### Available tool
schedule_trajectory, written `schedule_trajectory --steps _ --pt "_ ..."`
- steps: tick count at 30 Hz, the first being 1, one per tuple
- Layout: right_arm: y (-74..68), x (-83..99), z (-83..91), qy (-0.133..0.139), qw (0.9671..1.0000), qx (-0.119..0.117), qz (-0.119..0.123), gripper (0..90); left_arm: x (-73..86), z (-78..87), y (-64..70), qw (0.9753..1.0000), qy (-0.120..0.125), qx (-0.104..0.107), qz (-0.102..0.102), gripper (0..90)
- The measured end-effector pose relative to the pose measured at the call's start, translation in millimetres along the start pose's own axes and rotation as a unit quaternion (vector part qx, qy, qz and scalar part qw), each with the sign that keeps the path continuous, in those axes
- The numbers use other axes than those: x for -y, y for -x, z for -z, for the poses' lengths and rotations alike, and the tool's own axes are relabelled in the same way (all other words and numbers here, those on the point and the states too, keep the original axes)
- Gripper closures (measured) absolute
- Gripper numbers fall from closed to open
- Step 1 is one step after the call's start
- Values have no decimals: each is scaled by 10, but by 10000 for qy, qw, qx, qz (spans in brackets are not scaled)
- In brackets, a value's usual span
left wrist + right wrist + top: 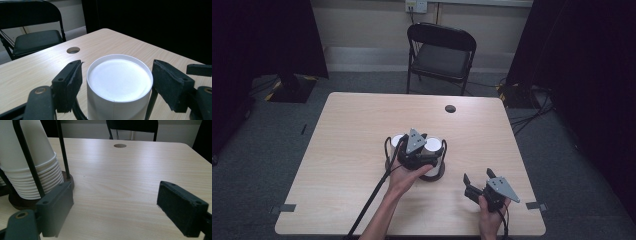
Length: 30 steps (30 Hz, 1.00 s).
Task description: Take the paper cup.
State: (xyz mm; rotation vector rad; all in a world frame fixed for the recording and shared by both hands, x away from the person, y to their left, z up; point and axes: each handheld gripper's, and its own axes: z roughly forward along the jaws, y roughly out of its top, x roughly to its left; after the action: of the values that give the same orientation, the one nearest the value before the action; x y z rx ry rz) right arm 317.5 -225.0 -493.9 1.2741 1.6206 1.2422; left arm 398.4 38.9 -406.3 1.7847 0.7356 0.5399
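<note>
The white cup stack stands between the spread left tongs, untouched; the right tongs gape nearby.

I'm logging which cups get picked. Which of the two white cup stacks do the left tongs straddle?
The right-hand stack, as seen from above: the left tongs hang open around its top, while the other stack stands clear beside them.

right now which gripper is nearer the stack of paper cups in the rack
Left. The left gripper sits over the stack of paper cups, jaws open on either side of the top cup. The right gripper is apart, open above the table.
</note>
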Motion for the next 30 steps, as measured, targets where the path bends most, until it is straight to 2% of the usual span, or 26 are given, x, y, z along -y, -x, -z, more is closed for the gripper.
schedule_trajectory --steps 3,9,12,26,30 --pt "1 1 2 16 10000 -3 5 130 13 -26 -1 9999 -80 -70 -78 272" --pt "2 2 2 19 10000 -1 4 130 0 -29 -1 9999 -59 -15 -125 342" --pt "3 2 3 29 10000 -6 -2 131 -1 -30 2 9999 -64 -12 -127 345" --pt "3 3 3 36 10000 -8 -7 130 -14 -30 5 10000 -31 -14 43 351" --pt "3 3 3 32 10000 -12 -6 131 -36 2 16 9999 75 -30 73 352"
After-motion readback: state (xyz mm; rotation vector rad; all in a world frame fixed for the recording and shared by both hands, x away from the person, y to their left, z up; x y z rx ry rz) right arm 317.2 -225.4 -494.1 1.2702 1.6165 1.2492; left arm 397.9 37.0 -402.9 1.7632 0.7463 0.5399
